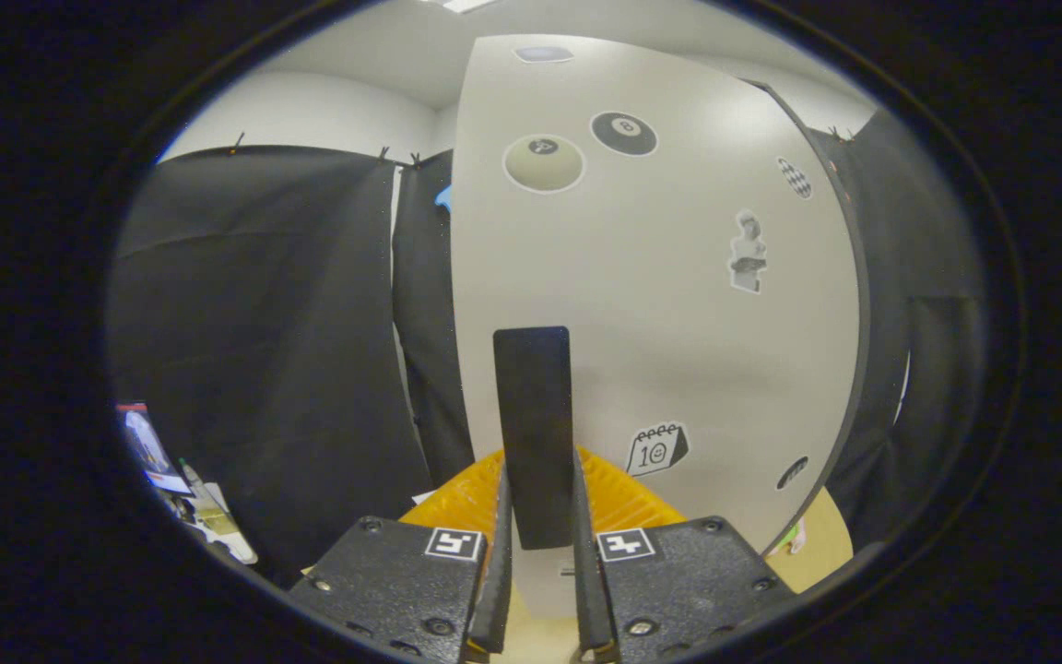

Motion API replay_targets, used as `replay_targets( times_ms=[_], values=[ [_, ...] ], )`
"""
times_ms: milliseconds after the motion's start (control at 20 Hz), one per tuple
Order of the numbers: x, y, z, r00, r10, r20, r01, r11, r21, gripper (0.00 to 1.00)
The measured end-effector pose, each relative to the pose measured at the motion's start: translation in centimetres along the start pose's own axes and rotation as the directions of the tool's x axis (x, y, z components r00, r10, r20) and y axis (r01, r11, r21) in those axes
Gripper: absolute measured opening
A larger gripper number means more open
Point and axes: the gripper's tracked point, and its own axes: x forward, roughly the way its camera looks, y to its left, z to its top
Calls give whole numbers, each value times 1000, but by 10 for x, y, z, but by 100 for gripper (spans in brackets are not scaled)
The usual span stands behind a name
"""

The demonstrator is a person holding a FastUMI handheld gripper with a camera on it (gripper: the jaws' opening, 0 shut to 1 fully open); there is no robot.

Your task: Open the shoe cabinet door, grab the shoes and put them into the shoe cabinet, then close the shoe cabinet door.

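Observation:
The white shoe cabinet door [660, 277] stands right ahead, dotted with stickers. Its black upright handle [534, 433] runs down between my fingers. My gripper [538, 516] is shut on that handle, one finger pressing each side of it. The door's dark edge [858, 304] shows on the right, with black shadow beyond it.
Black booth cloth [264, 350] hangs to the left of the cabinet. Some clutter [171, 470] lies low on the left, near the cloth. A tan surface [826, 544] shows below the door's right corner.

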Motion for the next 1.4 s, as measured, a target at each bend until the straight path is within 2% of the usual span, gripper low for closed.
replay_targets(
  times_ms=[100, 450, 1000, 1400],
  values=[
    [-19, -1, -1, 1000, -2, -17, 1, 1000, -26, 32],
    [-61, -33, -2, 999, 32, -11, -32, 999, 21, 30],
    [-128, -64, -9, 997, -68, 40, 69, 997, -27, 29],
    [-166, -110, -12, 979, -195, 67, 198, 979, -43, 23]
  ],
)
